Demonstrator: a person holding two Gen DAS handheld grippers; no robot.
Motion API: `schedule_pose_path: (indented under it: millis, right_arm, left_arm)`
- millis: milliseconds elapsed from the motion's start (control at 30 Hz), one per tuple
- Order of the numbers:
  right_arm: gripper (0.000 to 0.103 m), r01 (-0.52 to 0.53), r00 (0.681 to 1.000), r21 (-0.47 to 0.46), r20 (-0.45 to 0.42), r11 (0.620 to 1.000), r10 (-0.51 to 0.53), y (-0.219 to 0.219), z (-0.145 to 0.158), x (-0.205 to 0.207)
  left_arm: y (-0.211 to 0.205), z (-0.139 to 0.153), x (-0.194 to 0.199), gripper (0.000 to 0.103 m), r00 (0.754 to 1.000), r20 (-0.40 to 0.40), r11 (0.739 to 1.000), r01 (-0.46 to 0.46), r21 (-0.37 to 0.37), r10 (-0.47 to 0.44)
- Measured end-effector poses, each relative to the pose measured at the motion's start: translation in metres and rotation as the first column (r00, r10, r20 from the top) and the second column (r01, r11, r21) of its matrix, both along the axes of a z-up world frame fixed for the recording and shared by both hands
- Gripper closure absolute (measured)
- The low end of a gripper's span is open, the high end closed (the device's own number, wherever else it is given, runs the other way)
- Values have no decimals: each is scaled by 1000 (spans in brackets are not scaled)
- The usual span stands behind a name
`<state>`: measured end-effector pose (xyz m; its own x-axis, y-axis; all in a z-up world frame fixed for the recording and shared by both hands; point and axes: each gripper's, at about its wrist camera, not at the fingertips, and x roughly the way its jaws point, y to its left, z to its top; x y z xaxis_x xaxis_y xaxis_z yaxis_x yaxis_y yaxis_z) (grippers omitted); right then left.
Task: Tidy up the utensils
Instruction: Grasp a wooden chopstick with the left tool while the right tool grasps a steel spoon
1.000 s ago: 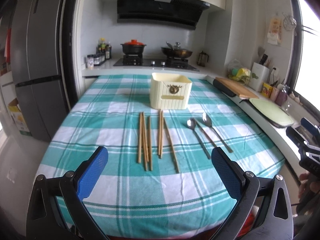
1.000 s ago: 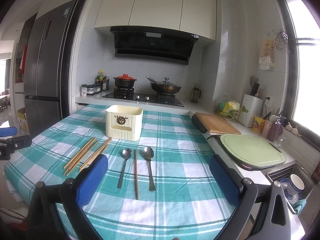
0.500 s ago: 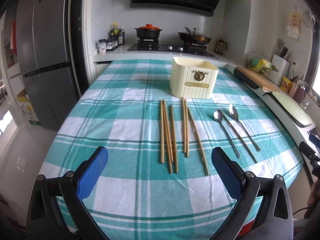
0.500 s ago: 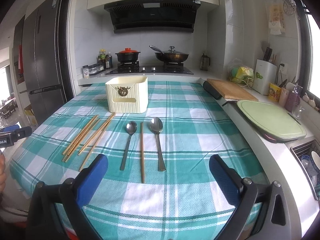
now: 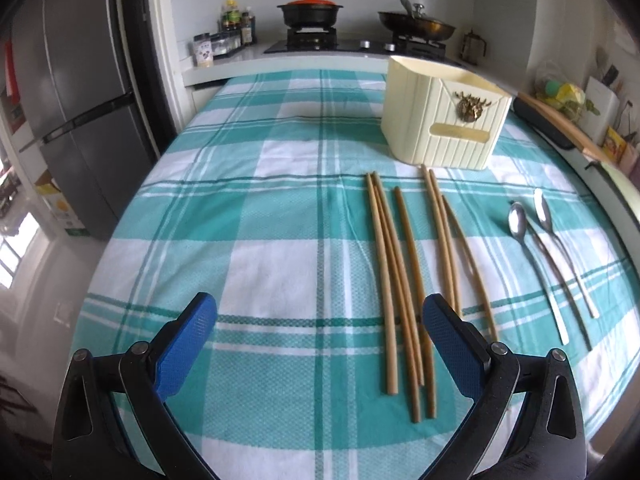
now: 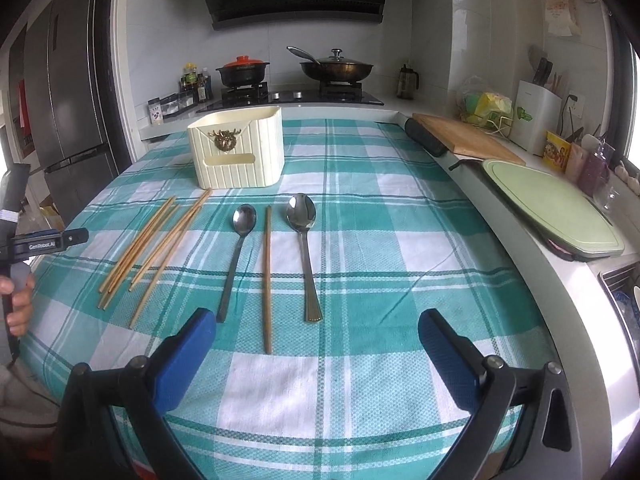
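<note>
Teal-checked cloth covers the desk point(image 6: 400, 240). Nearer than the cream ribbed plastic holder point(image 6: 238, 152) lie brown wooden chopsticks point(image 5: 404, 280) and two steel spoons point(image 6: 306, 240); left claw point(image 5: 320, 344) and right claw point(image 6: 316, 352) gape empty.

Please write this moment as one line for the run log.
left gripper: open, empty, above chopsticks | right gripper: open, empty, near spoons | cream utensil holder: upright on table | nothing grasped yet

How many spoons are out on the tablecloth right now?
2. In the right wrist view, one spoon lies left of the lone chopstick and the other spoon right of it, both in front of the cream holder, whose inside is hidden.
</note>
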<state>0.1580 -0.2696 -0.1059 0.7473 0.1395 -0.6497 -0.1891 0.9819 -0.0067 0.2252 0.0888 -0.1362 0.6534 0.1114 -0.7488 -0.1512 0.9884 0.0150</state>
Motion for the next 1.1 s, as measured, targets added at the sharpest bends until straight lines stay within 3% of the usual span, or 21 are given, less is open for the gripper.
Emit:
schedule_pose_path:
  millis: [133, 433, 700, 767, 867, 1100]
  right_arm:
    - [0, 1, 1000, -7, -13, 1000, -1, 1, -2, 5]
    - [0, -2, 999, 12, -38, 1000, 2, 1, -3, 22]
    - [0, -14, 996, 76, -81, 997, 20, -9, 0, 52]
    - [0, -18, 993, 78, -117, 997, 27, -10, -3, 66]
    - [0, -35, 987, 66, -154, 997, 45, -10, -10, 86]
    - [1, -179, 961, -63, -223, 982, 161, 12, -39, 146]
  left_arm:
    - [-7, -13, 23, 1, 999, -37, 999, 39, 35, -37]
    - [-5, -43, 48, 1, 993, -111, 995, 40, 95, -29]
    - [-8, -46, 62, 1, 990, -129, 991, 73, 109, -59]
    - [-12, -50, 67, 0, 987, -147, 986, 88, 142, -67]
    - [-12, -50, 71, 0, 985, -149, 984, 104, 147, -82]
    - [-1, -51, 96, 0, 971, -211, 989, 128, 74, -110]
